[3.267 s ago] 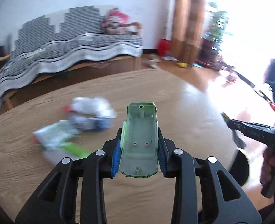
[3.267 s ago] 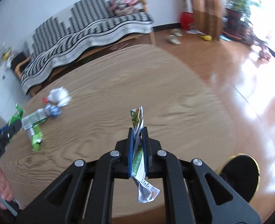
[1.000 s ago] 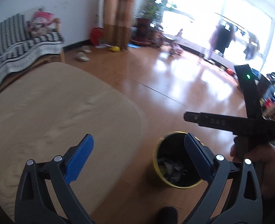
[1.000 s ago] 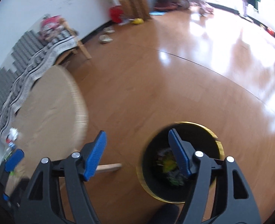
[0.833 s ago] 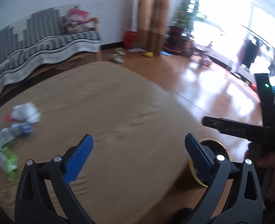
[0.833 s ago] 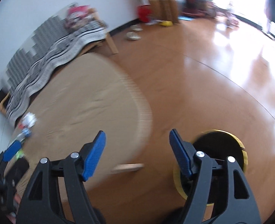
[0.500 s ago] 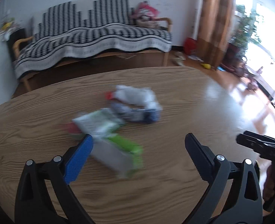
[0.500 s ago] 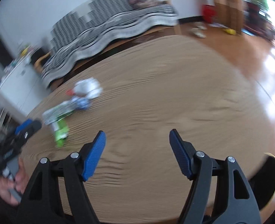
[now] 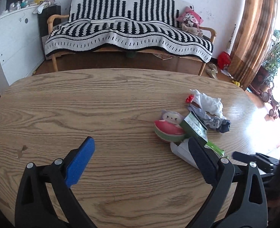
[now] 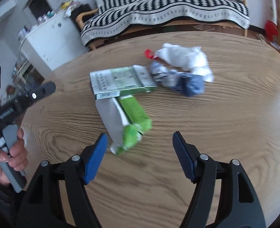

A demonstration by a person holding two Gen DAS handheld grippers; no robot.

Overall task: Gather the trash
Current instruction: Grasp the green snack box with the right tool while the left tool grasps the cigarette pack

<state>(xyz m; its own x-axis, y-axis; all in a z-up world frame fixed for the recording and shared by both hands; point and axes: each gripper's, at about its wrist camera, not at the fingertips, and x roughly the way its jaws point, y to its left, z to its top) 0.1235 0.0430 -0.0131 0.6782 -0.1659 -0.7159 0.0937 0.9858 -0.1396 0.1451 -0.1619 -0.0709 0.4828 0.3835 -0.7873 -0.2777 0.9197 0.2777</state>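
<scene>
A pile of trash lies on the round wooden table [image 9: 83,114]. It holds a crumpled white bag [image 9: 209,102] [image 10: 183,58], a crumpled blue-grey wrapper [image 9: 218,123] [image 10: 179,80], a flat green carton [image 9: 195,126] [image 10: 119,81], a green and white wrapper [image 10: 125,121] and a watermelon-print packet [image 9: 168,127]. My left gripper [image 9: 140,158] is open and empty, to the left of the pile. My right gripper [image 10: 140,155] is open and empty, just in front of the green and white wrapper.
A sofa with a black and white striped cover [image 9: 128,30] stands behind the table. A white cabinet [image 9: 12,43] is at the left. Curtains [image 9: 253,28] and a plant are at the right. The table's front edge lies close below both grippers.
Both grippers held trash, opened over the black and gold bin on the floor, then swung back to the table. They now hang open near the pile.
</scene>
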